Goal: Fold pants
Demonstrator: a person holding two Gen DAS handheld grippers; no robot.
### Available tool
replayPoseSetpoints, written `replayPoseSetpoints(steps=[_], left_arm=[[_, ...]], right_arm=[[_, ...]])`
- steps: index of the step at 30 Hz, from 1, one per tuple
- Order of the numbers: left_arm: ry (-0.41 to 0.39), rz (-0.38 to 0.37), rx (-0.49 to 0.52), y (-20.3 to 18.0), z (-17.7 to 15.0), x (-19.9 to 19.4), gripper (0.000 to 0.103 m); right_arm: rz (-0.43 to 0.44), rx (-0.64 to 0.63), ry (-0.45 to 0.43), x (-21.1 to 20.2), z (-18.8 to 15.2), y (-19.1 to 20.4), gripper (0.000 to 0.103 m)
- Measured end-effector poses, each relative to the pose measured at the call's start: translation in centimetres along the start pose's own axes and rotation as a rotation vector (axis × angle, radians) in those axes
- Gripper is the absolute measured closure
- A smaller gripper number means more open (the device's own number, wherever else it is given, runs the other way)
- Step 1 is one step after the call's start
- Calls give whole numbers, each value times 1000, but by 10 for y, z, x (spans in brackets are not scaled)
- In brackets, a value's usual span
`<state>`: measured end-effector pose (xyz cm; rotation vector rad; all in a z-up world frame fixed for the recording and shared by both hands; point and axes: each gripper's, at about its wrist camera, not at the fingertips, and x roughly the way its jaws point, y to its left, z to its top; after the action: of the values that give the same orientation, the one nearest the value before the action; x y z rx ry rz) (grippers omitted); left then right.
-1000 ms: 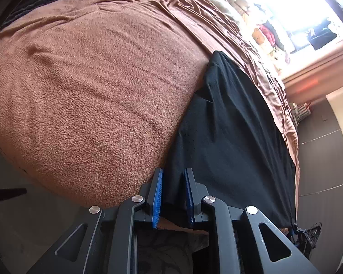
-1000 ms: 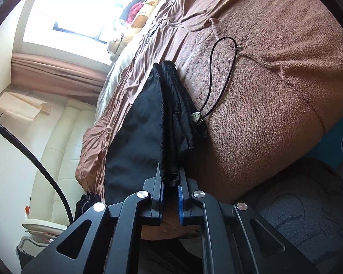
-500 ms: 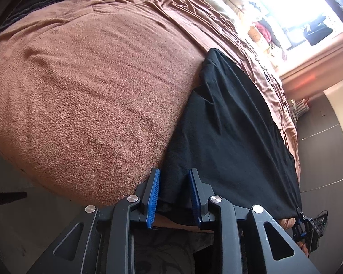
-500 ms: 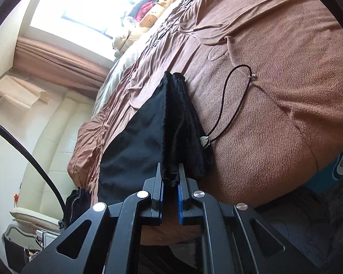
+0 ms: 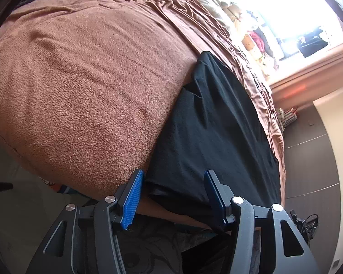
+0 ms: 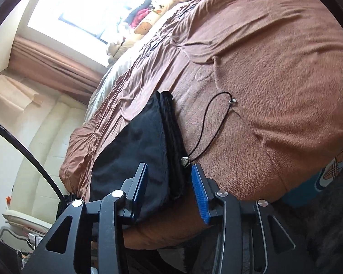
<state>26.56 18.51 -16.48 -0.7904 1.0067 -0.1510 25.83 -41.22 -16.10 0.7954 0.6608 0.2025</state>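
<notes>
While the pants lie at the blanket edge (folded), left gripper and right gripper gape wide.

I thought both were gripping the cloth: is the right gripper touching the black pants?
Cannot tell. In the right wrist view the right gripper stands open around the pants edge; no clear gap or contact shows at either pad.

Hidden behind the left gripper: the near hem of the black pants. Overexposed beyond the pants: the window, panes washed out. Too small and blurred to identify, beside that window: plush toys. Cut off by the frame edge, left of the pants: a black cable.
</notes>
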Motion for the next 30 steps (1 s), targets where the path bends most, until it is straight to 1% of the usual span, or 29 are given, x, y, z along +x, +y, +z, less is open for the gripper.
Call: replayPoseSetpoints(steps=[4,6,7,9,11,16,18,22,25,26,28,29,30], left_arm=[[-11,-28,-25,4,-3,-1,45],[-16,-46,-43,6,-3,-1,45],[-14,-58,-54,8,-3,0,45],[-20,-72,-68,10,-1,1,45],[-26,-83,-85,12,2,3,45],[-59,-154,-228,28,0,2,45],[-67,-187,-261,32,-4,0,45],[-89,-236,-355,39,-15,-4,45],[-106,-245,-397,41,-21,-4,46],[-114,-244,-409,42,-22,-4,48],[-122,-237,-424,44,-23,-4,55],[-123,-226,-428,44,-23,-3,63],[-121,-215,-427,44,-22,0,75]], right_arm=[[-36,-121,-4,-3,-10,27,66],[-77,-186,-15,-2,-16,42,66],[-78,-212,-10,0,-19,50,66],[-45,-239,19,7,-26,62,66],[-45,-269,39,16,-32,74,66],[-40,-336,82,41,-46,104,66],[-55,-362,102,53,-55,114,66],[-56,-397,157,85,-67,132,66],[-50,-427,189,104,-76,149,66],[-48,-432,197,112,-76,153,66],[-39,-454,216,125,-81,165,66],[-38,-465,222,131,-82,170,66],[-34,-482,230,137,-85,177,66]])
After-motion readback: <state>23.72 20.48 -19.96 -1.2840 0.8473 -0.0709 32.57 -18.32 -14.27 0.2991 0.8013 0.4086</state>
